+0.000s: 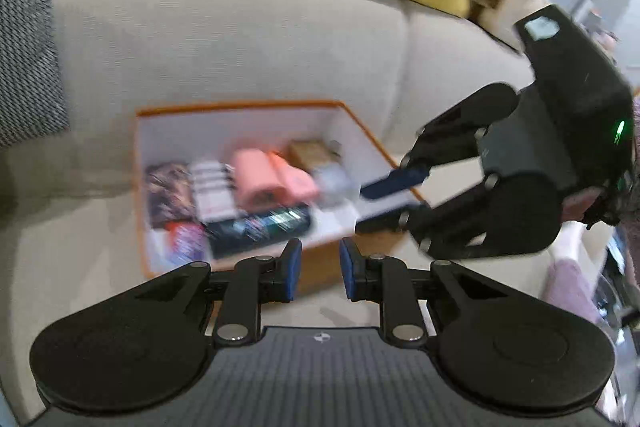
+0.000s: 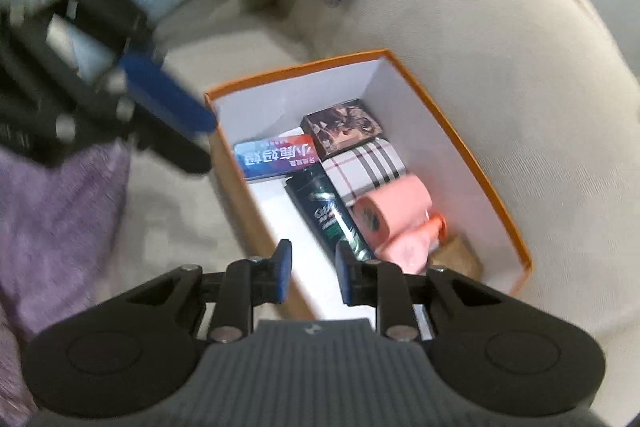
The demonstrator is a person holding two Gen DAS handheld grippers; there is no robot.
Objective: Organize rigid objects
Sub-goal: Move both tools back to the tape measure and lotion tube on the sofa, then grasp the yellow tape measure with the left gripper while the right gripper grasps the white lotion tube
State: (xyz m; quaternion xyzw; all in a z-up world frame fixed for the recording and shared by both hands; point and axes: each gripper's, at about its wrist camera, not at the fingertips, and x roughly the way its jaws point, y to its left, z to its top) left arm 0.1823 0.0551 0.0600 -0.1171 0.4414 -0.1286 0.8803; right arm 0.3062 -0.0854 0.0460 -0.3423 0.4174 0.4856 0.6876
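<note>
Orange box (image 2: 460, 143) sits on the sofa (image 2: 500, 39), centre of the right wrist frame, long axis running upper left to lower right. Inside it a dark tube (image 2: 328, 215) lies along that axis beside a pink roll (image 2: 384, 211), plaid pack (image 2: 364, 167) and brown box (image 2: 340, 127), with a blue packet (image 2: 276, 157) crosswise at the far end. Left gripper (image 1: 320, 269) and right gripper (image 2: 312, 269) both hang over the box, jaws parted and empty.
</note>
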